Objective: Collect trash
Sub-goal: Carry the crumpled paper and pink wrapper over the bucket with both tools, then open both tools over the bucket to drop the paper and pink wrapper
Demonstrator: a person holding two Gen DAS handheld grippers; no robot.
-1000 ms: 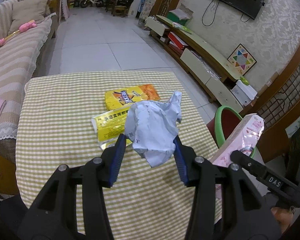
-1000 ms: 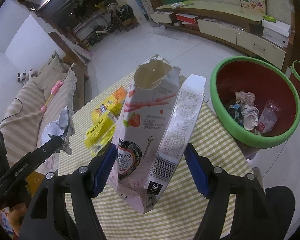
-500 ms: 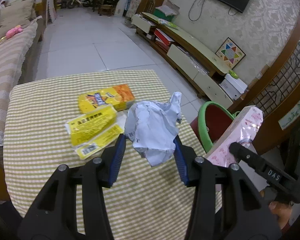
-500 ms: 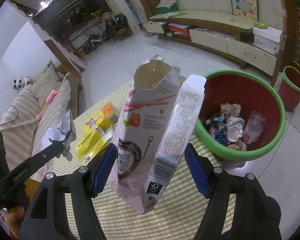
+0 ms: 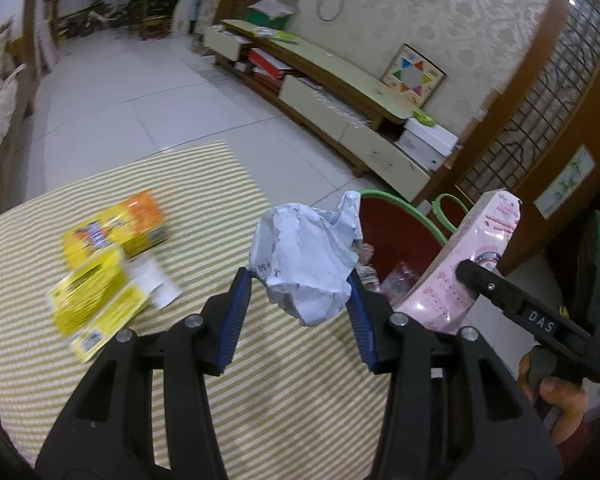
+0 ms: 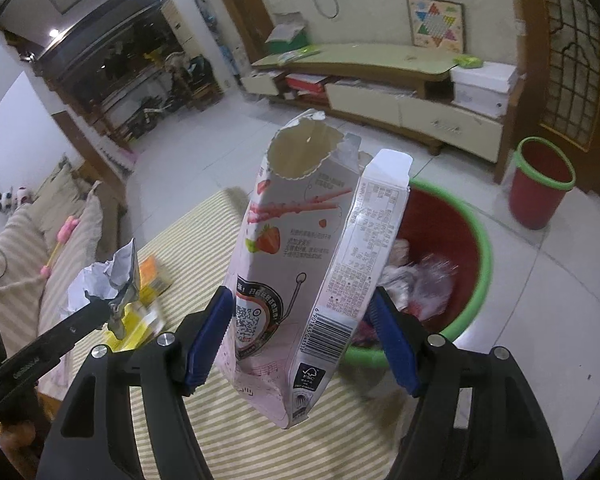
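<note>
Left gripper (image 5: 298, 304) pinches crumpled paper (image 5: 308, 260); right gripper (image 6: 302, 336) clamps seemingly cardboard carton (image 6: 304, 264).

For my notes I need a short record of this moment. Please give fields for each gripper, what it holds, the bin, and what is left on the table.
left gripper: shut on crumpled paper
right gripper: shut on pink carton, top torn open
big bin: red, green rim, beside table, trash inside
small bin: on the floor, farther off
table: striped cloth
left on table: yellow packets
</note>
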